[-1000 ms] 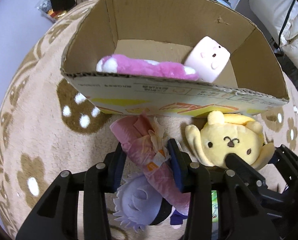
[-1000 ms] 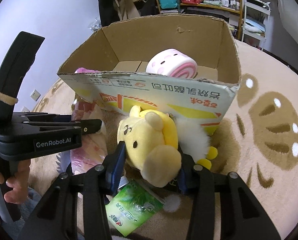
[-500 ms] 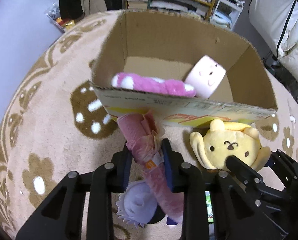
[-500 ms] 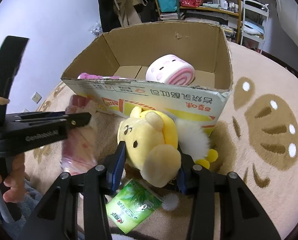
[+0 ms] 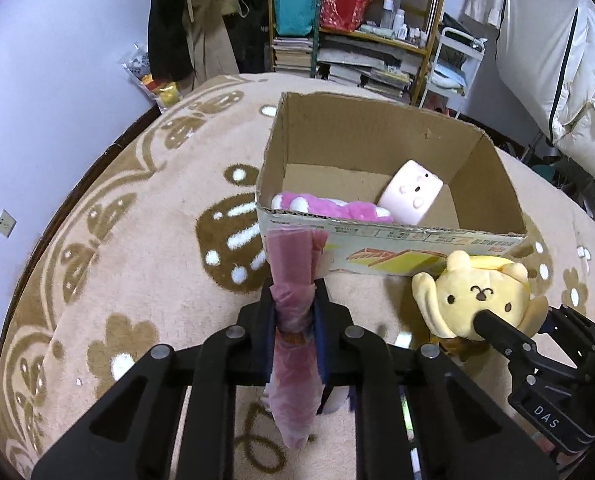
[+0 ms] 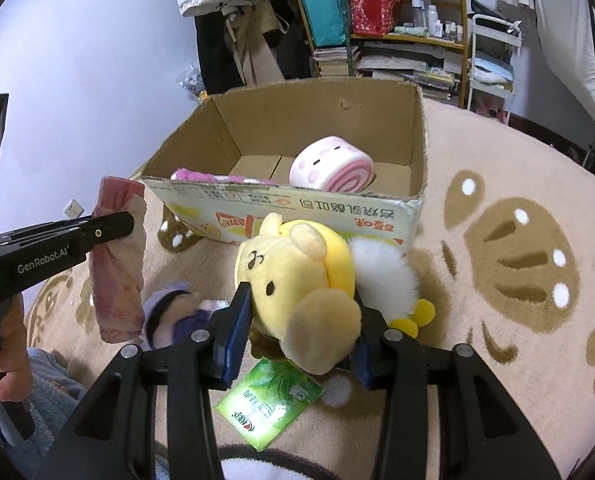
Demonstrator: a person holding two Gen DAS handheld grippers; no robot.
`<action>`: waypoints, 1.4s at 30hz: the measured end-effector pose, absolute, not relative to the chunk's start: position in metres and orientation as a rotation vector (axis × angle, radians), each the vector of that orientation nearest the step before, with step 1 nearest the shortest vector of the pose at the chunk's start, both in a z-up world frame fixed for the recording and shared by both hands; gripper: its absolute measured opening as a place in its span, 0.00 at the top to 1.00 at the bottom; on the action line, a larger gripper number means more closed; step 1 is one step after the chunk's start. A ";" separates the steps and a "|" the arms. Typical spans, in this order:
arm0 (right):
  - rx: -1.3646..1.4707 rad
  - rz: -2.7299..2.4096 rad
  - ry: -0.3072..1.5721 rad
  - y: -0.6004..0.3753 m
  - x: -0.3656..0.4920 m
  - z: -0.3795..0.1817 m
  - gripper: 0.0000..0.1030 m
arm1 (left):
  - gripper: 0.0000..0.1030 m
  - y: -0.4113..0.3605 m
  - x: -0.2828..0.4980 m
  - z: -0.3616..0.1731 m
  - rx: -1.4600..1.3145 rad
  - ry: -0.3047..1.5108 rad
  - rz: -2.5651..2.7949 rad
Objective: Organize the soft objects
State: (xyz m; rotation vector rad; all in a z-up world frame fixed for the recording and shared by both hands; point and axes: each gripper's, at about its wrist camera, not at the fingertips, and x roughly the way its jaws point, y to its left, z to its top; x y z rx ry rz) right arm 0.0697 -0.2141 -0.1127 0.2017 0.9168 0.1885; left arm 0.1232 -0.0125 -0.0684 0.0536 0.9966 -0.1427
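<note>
My left gripper is shut on a pink wrapped soft packet and holds it lifted above the rug, just in front of the cardboard box; the packet also shows in the right wrist view. My right gripper is shut on a yellow dog plush, low over the rug by the box's front wall. The plush also shows in the left wrist view. Inside the box lie a pink fuzzy toy and a pink-white roll plush.
A purple-haired doll, a white fluffy toy and a green packet lie on the beige patterned rug. Shelves, hanging clothes and a white cart stand behind the box.
My left gripper has closed on the pink packet and lifted it off the rug, away from the purple doll. Both views have risen and pulled back from the box. The yellow plush stays gripped.
</note>
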 end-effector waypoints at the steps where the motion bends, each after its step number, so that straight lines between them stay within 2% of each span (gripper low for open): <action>1: 0.203 0.186 0.910 -0.215 0.067 -0.111 0.56 | 0.86 -0.012 0.122 -0.067 0.054 0.991 -0.143; 9: 0.203 0.141 0.858 -0.217 0.048 -0.094 0.56 | 0.86 -0.010 0.105 -0.049 0.105 0.889 -0.093; 21: 0.081 0.006 0.684 -0.213 0.033 -0.050 0.56 | 0.86 -0.007 0.090 -0.021 0.109 0.736 -0.065; 42: 0.083 -0.031 0.542 -0.224 0.070 -0.033 0.56 | 0.86 -0.025 0.121 0.011 0.100 0.514 -0.124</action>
